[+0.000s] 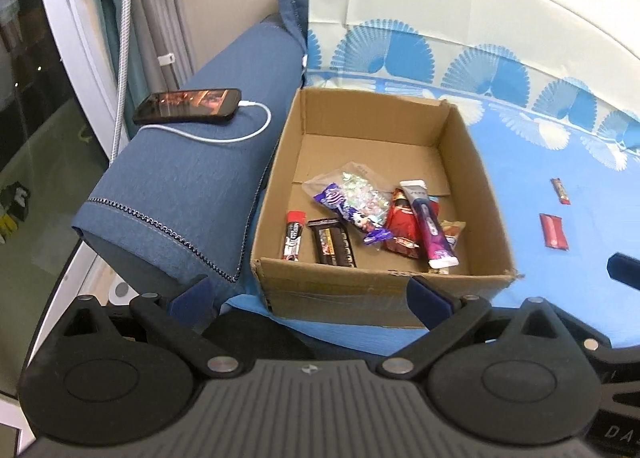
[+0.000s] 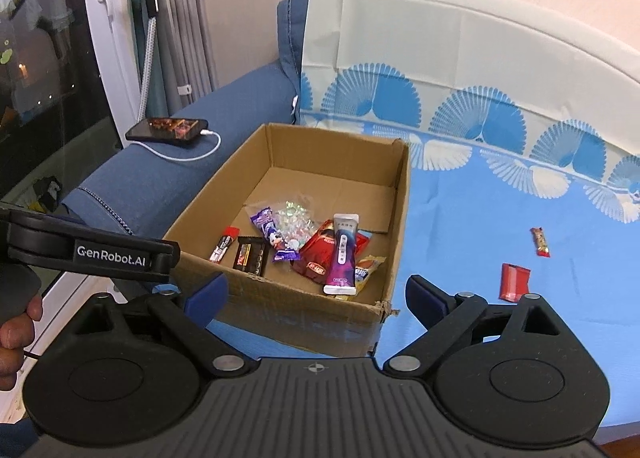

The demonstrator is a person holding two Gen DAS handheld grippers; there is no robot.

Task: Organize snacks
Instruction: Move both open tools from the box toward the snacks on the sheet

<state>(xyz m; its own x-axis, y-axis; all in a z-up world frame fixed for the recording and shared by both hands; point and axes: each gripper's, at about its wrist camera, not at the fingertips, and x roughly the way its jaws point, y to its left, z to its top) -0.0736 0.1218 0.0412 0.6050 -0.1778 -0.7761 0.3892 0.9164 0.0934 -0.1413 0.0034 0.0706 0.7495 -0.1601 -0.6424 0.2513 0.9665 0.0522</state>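
Both grippers, left (image 1: 310, 292) and right (image 2: 316, 298), hang wide open and empty over the box (image 2: 280, 310). Two snacks sit on the sheet: red pack (image 2: 514, 281), small bar (image 2: 540, 242). Light, crinkly, slippery I'd guess; pinch the middle.

One cardboard box (image 2: 280, 310), perhaps eight snacks (image 2: 316, 250) inside, two (image 2: 514, 281) outside.
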